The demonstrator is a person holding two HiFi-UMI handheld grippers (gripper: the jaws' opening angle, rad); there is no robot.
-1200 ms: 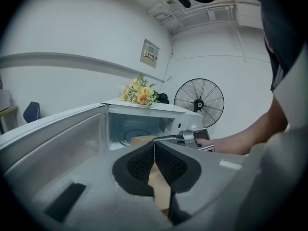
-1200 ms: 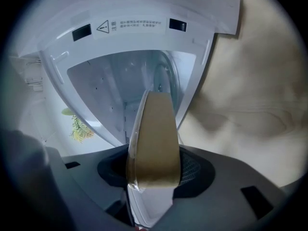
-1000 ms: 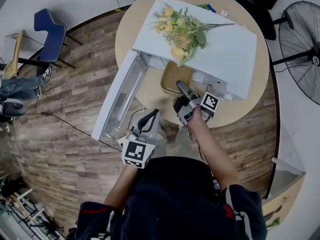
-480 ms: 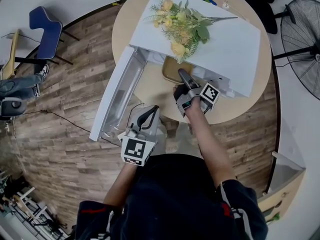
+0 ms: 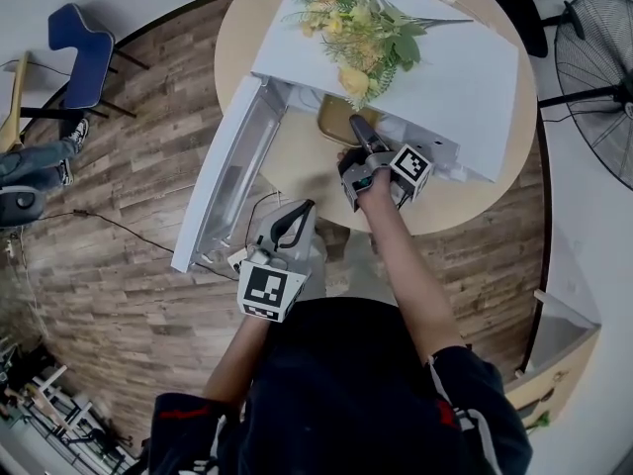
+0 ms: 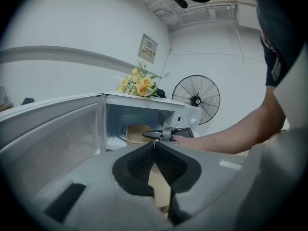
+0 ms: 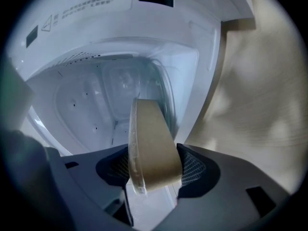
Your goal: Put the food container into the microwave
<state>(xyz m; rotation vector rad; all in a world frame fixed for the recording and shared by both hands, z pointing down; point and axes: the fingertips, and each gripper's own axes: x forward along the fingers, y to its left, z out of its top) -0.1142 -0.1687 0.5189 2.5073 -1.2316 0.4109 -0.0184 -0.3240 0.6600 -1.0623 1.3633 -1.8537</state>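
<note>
The right gripper (image 5: 358, 132) has pushed forward over the last second, and the food container (image 5: 336, 122) has gone with it. A second ago most of the tan tub showed in front of the microwave (image 5: 445, 77). Now only its near end shows under the edge of the microwave's top, just beyond the fingers.

In the right gripper view the fingers (image 7: 197, 170) are clamped on the container's near rim (image 7: 151, 148). One finger lies on each side of it, and the tub runs straight out ahead of them into the white cavity (image 7: 91, 100). The cavity's back wall is still some way beyond the tub's far end. I cannot tell whether its base already rests on the cavity floor.

The door (image 5: 223, 181) hangs wide open, off to the left of the gripping fingers, so it does not block the way in.

The left gripper (image 5: 295, 221) has barely moved. It sits well behind the right one, off the table (image 5: 297, 166), near the person's body. Its fingers (image 6: 139, 165) are pressed together with nothing between them, pointing towards the opening.

As I judge it, the task is in its closing stretch: the tub is mostly inside. What seems to remain is a little more travel inward, setting it down, spreading the fingers and drawing them back. The flowers (image 5: 371, 33) on top of the microwave lie above the fingers and out of the path.
</note>
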